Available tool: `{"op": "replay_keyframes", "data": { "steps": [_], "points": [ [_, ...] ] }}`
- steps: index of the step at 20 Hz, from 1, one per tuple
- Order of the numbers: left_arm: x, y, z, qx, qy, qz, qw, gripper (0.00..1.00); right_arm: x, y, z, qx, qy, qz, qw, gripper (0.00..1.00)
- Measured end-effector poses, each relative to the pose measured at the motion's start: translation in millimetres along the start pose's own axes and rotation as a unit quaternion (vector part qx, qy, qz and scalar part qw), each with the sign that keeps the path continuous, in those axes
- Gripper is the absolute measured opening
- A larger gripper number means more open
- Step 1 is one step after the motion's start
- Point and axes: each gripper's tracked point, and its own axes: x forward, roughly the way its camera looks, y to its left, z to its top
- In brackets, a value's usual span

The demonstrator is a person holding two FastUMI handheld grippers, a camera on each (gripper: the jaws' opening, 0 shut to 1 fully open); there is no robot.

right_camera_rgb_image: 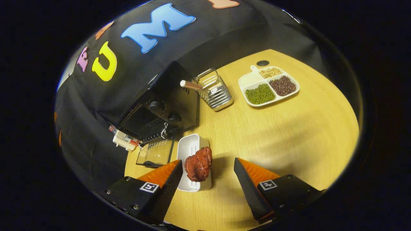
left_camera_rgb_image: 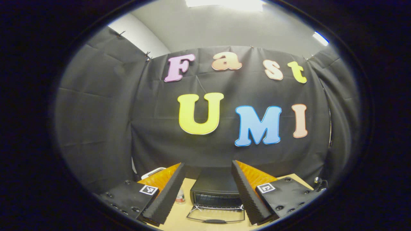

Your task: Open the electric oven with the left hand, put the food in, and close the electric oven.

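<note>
The black electric oven [left_camera_rgb_image: 215, 189] stands on the wooden table with its glass door [left_camera_rgb_image: 215, 215] folded down flat in front. My left gripper [left_camera_rgb_image: 208, 165] is open, above and in front of the oven, holding nothing. In the right gripper view the oven [right_camera_rgb_image: 160, 109] is at the left with its door [right_camera_rgb_image: 155, 153] lying open. Just right of the door a white tray [right_camera_rgb_image: 191, 150] carries a reddish-brown piece of meat [right_camera_rgb_image: 199, 166]. My right gripper [right_camera_rgb_image: 208, 175] is open around the tray's near end, and the meat sits close to its left finger.
A wire utensil holder [right_camera_rgb_image: 214, 91] with a stick in it stands right of the oven. A white divided plate [right_camera_rgb_image: 268, 85] of beans lies farther right, with a small black disc [right_camera_rgb_image: 262, 63] behind it. A small bottle [left_camera_rgb_image: 180, 196] stands left of the oven.
</note>
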Motion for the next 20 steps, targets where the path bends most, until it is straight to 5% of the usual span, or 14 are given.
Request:
{"op": "replay_keyframes", "data": {
  "steps": [5,6,8,9,10,14,16,17,20],
  "points": [
    [-19.9,23.7,-4.5,0.007,0.012,0.046,0.999,0.99,19.9,1.9,-4.2,0.067,0.011,0.034,0.997,0.79],
    [-23.6,26.2,-6.6,0.006,0.014,0.052,0.999,0.99,19.0,3.1,0.9,0.087,0.009,0.041,0.995,0.56],
    [-30.8,28.4,-11.1,0.007,0.021,0.063,0.998,1.00,24.6,9.3,-1.2,0.115,0.015,0.059,0.991,0.31],
    [-32.9,28.0,-12.1,0.008,0.026,0.065,0.998,1.00,28.9,15.7,1.6,0.123,0.015,0.080,0.989,0.30],
    [-34.2,25.2,-11.2,0.008,0.027,0.063,0.998,1.00,26.2,18.1,0.9,0.120,0.015,0.085,0.989,0.19],
    [-35.9,16.1,2.3,0.007,0.012,0.047,0.999,1.00,13.3,24.2,9.5,0.114,0.010,0.090,0.989,0.06],
    [-30.1,14.2,4.3,0.008,0.009,0.030,0.999,0.92,3.3,30.2,15.3,0.110,0.004,0.092,0.990,0.06],
    [-25.2,13.9,5.1,0.006,0.008,0.021,1.000,1.00,-1.9,32.7,17.2,0.107,-0.001,0.090,0.990,0.05],
    [-11.1,13.0,5.4,-0.005,0.001,-0.014,1.000,1.00,-32.7,53.3,33.2,0.108,-0.034,0.098,0.989,0.05]
  ]
}}
